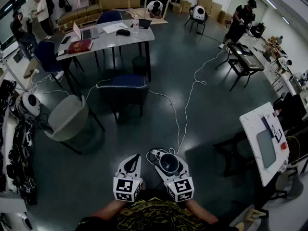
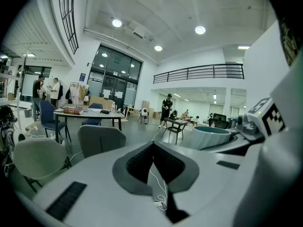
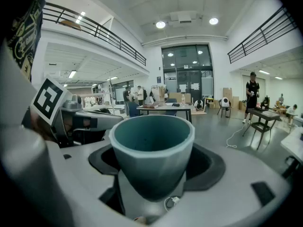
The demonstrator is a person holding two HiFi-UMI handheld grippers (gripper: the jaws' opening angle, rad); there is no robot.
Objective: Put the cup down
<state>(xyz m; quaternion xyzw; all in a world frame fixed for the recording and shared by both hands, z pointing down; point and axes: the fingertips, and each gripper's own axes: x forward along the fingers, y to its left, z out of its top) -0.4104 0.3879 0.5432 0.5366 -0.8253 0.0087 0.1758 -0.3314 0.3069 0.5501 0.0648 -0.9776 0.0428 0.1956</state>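
Note:
A teal faceted cup (image 3: 152, 148) stands upright between the jaws of my right gripper (image 1: 169, 160), which is shut on its sides. In the head view the cup (image 1: 169, 163) hangs low over the dark floor, just in front of the person's body. From the left gripper view the cup (image 2: 210, 136) shows at the right, with the right gripper's marker cube beside it. My left gripper (image 1: 135, 158) is held close to the left of the right one. Its jaws meet at the tips with nothing between them (image 2: 152, 149).
A white cable (image 1: 185, 107) runs over the floor to a plug block (image 1: 156, 153) by the grippers. Ahead stand a blue chair (image 1: 124, 88), a grey chair (image 1: 67, 117) and a grey table (image 1: 103, 36) with a laptop and book. A white table (image 1: 263, 143) is at the right.

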